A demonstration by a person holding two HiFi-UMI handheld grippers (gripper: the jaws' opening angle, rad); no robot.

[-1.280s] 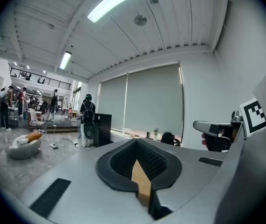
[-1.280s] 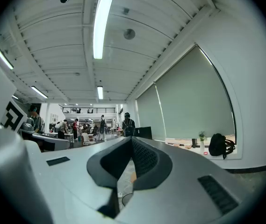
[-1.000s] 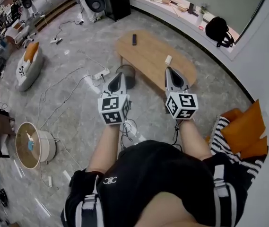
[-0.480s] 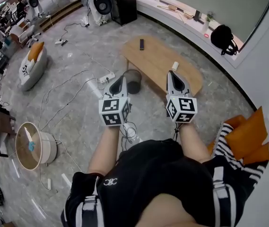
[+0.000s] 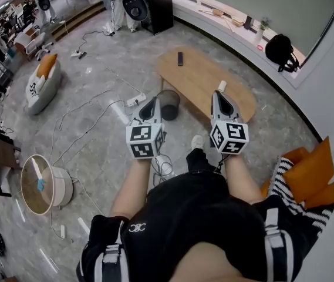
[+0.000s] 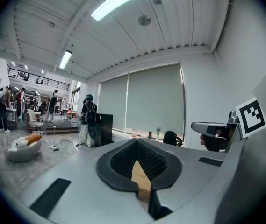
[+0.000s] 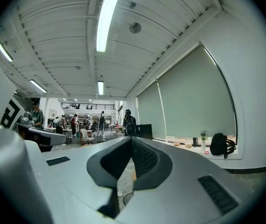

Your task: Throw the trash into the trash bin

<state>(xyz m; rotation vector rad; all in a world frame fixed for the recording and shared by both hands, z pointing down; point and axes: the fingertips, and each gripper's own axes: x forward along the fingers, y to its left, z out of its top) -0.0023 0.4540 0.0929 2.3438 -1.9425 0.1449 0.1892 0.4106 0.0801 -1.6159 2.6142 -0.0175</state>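
Standing on the grey stone floor (image 5: pixel 90 63), the person (image 5: pixel 184 216) holds both grippers out toward an oval wooden coffee table (image 5: pixel 202 69). The left gripper (image 5: pixel 151 103) is clenched with nothing between its jaws, its tip close to the dark round trash bin (image 5: pixel 168 104). The bin sits on the floor just beside the table's near edge. The right gripper (image 5: pixel 218 94) is clenched and empty too. Its tip points at the trash (image 5: pixel 222 85), a small white piece lying on the table's near end. A dark remote (image 5: pixel 180 58) lies at the far end.
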